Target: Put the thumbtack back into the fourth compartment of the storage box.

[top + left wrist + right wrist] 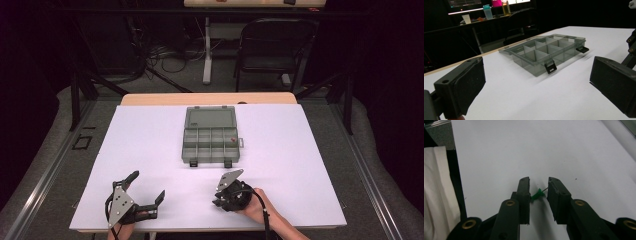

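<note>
Pushpin (537, 194): one, green, lying across the gap between the right gripper's (538, 195) jaws, head against one pad and needle tip at the other, just over the white table (280, 150).
Right gripper: narrow, pinching that pin.
Left gripper (536, 85): jaws wide, nothing between.
Organizer box (211, 135): one, lid open, mid-table; one small red item (232, 139) inside.
Writing: none readable.

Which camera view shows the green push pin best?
The right gripper view: the green push pin sits close up between the right gripper jaws, head against one pad, needle tip at the other. In the high view that gripper covers it; the left gripper view faces the organizer box.
</note>
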The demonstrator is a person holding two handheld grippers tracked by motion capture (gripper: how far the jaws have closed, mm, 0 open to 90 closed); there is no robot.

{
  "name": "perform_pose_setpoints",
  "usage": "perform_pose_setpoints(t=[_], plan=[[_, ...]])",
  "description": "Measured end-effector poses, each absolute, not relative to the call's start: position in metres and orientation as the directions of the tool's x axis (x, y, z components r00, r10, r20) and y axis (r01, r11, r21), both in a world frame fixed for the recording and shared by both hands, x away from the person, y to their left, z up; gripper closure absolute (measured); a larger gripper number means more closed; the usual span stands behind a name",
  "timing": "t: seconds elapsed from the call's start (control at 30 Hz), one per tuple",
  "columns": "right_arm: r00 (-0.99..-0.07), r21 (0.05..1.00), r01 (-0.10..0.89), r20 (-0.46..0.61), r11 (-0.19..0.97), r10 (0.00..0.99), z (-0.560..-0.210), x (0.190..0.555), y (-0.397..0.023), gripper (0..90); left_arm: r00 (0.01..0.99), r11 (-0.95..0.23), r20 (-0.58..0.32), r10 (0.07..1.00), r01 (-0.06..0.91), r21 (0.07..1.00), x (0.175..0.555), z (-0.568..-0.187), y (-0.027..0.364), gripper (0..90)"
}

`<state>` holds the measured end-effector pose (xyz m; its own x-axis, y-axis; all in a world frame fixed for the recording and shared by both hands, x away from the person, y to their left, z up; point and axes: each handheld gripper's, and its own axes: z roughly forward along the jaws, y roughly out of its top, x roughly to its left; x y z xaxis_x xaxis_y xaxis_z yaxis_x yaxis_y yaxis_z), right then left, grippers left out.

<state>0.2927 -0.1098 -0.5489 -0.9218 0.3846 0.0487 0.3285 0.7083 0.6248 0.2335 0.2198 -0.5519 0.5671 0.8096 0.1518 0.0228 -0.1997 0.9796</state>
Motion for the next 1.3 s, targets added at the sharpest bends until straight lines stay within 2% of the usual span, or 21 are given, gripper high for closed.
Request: perform_pose_setpoints(t=[0.17, 0.27, 0.43, 0.67, 0.87, 0.93, 1.0, 1.13, 1.3], plan=[[-0.911, 0.614, 0.367, 0.085, 0.699, 0.404, -0.547, 0.295, -0.111, 52.0, 0.567, -0.199, 0.152, 0.809, 0.021, 0.98, 0.233, -0.552, 0.221, 0.0], [-0.9, 0.623, 0.388, 0.098, 0.679, 0.425, -0.544, 0.295, -0.115, 51.3, 0.566, -0.198, 0.151, 0.811, 0.021, 0.98, 0.233, -0.552, 0.221, 0.0], [-0.865, 0.623, 0.454, 0.136, 0.637, 0.483, -0.546, 0.293, -0.111, 61.5, 0.566, -0.199, 0.152, 0.81, 0.022, 0.98, 0.233, -0.552, 0.22, 0.0], [-0.861, 0.617, 0.445, 0.095, 0.649, 0.5, -0.55, 0.292, -0.107, 81.0, 0.565, -0.198, 0.152, 0.811, 0.02, 0.98, 0.233, -0.552, 0.22, 0.0], [-0.88, 0.62, 0.414, 0.084, 0.666, 0.468, -0.55, 0.294, -0.11, 82.2, 0.566, -0.2, 0.153, 0.81, 0.02, 0.98, 0.233, -0.552, 0.22, 0.0], [-0.886, 0.622, 0.408, 0.091, 0.668, 0.455, -0.55, 0.295, -0.111, 77.0, 0.566, -0.2, 0.154, 0.81, 0.02, 0.98, 0.233, -0.552, 0.22, 0.0], [-0.882, 0.623, 0.412, 0.091, 0.665, 0.462, -0.55, 0.294, -0.111, 76.3, 0.566, -0.2, 0.154, 0.81, 0.021, 0.979, 0.233, -0.552, 0.22, 0.0], [-0.882, 0.618, 0.41, 0.082, 0.671, 0.464, -0.55, 0.293, -0.112, 81.6, 0.567, -0.201, 0.155, 0.809, 0.019, 0.979, 0.233, -0.552, 0.219, 0.0], [-0.883, 0.617, 0.406, 0.075, 0.674, 0.463, -0.55, 0.293, -0.112, 82.5, 0.567, -0.201, 0.155, 0.809, 0.02, 0.979, 0.233, -0.552, 0.22, 0.0]])
